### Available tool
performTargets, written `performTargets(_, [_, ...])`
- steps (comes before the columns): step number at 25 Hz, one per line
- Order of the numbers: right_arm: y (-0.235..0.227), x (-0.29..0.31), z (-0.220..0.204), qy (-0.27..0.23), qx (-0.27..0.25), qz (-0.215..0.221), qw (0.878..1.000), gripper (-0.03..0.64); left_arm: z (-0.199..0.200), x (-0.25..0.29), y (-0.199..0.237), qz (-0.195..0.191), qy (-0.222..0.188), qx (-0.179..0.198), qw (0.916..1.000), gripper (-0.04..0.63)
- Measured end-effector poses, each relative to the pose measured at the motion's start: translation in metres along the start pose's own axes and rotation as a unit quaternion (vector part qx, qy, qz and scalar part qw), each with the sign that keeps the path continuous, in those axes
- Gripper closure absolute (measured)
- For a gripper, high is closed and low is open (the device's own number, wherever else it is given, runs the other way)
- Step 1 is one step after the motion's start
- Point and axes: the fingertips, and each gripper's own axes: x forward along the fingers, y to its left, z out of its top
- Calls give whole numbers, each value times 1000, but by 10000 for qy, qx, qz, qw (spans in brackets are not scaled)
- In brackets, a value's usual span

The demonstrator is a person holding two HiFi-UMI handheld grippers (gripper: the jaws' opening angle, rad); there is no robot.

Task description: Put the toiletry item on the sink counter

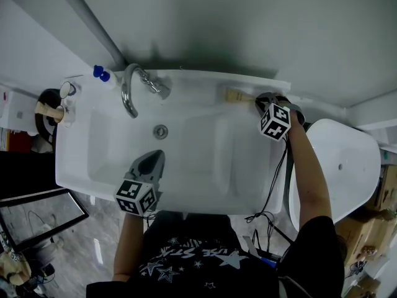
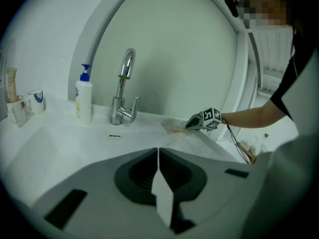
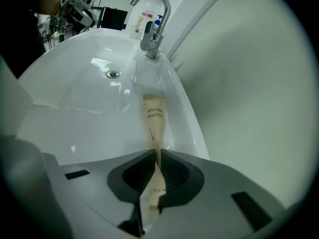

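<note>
A: What do we have nearest to us?

B: Our left tool (image 2: 158, 154), low over the front edge of the basin (image 1: 205, 166). Its jaws are pressed together, and we see nothing between them.

A: And our right one?

B: The right tool (image 3: 155, 156) is out at the back right corner of the sink. Its jaws are pinching the near end of the toothbrush packet (image 3: 154, 116), a long pale sleeve with printed lettering.

A: Where does the packet lie?

B: It runs away from the jaws along the narrow strip of tabletop (image 3: 175, 91), between the basin and the wall (image 3: 249, 83). Its far end appears to rest on that strip, pointing toward the faucet (image 3: 152, 21). We can't say whether the whole length touches down.

A: What do we see in the basin?

B: Only the round drain (image 1: 160, 131) in the middle, with the curved chrome spout arching over it from the back edge.

A: And farther on?

B: From the left tool's view, a white soap bottle (image 2: 83, 101) with a blue pump stands just left of the faucet. Two cups (image 2: 21, 107) sit at the far left corner, with something upright in one of them that we can't make out.
</note>
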Motion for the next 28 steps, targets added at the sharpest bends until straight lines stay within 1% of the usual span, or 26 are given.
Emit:
performTargets(1, [-1, 1, 0, 32, 21, -19, 10000, 587, 0, 1, 0, -2, 6, -3, 10000, 575])
performTargets(2, [-2, 1, -1, 66, 69, -26, 10000, 519, 0, 2, 1, -1, 13, -5, 10000, 575])
performTargets(3, [-2, 1, -1, 96, 124, -20, 9999, 469, -1, 1, 2, 3, 19, -10, 10000, 575])
performTargets(11, [0, -7, 4, 125, 399, -76, 9991, 445, -2, -7, 12, 6, -60, -108, 9999, 575])
performTargets(15, [4, -16, 9, 170, 572, -197, 9980, 430, -1, -13, 14, -116, -138, -94, 9998, 574])
performTargets(21, [19, -50, 30, 10, 1216, -506, 9913, 420, -6, -32, 18, -447, -127, 26, 9989, 575])
performTargets(24, [33, -69, 45, -121, 1598, -674, 9848, 420, -6, -44, 20, -645, -152, 125, 9977, 574])
performTargets(28, [61, -87, 72, -254, 1996, -778, 9765, 420, -11, -60, 30, -853, -174, 196, 9960, 575])
